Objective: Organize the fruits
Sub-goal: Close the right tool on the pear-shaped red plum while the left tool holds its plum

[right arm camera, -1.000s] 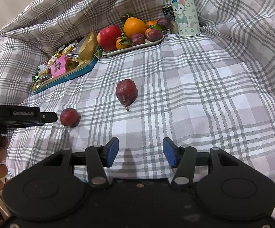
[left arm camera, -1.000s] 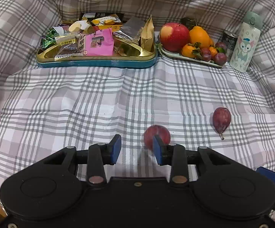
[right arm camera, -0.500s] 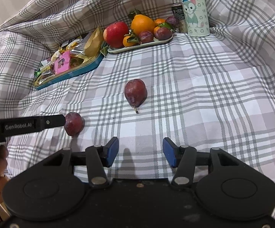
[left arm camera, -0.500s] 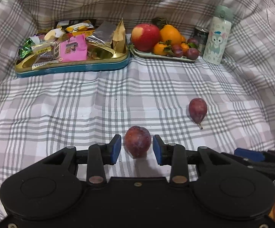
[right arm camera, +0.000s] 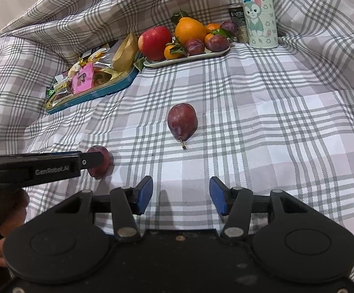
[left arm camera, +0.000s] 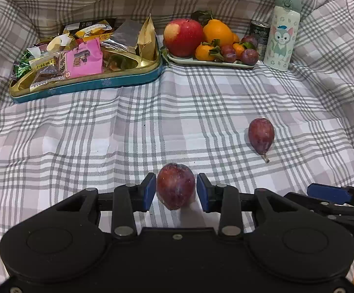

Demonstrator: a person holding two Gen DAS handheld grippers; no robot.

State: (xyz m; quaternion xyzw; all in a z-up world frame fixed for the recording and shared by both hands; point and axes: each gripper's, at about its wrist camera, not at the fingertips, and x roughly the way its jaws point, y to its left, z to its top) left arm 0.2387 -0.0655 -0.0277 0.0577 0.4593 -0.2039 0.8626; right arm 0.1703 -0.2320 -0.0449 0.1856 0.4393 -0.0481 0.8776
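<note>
The left gripper (left arm camera: 176, 190) sat low on the plaid cloth (left arm camera: 128, 131) with a round plum (left arm camera: 175, 188) between its blue pads, jaws apart, not quite pinching it. Off to its right lay a stemmed plum (left arm camera: 260, 135). The right gripper (right arm camera: 181, 196) hung wide and empty.
</note>
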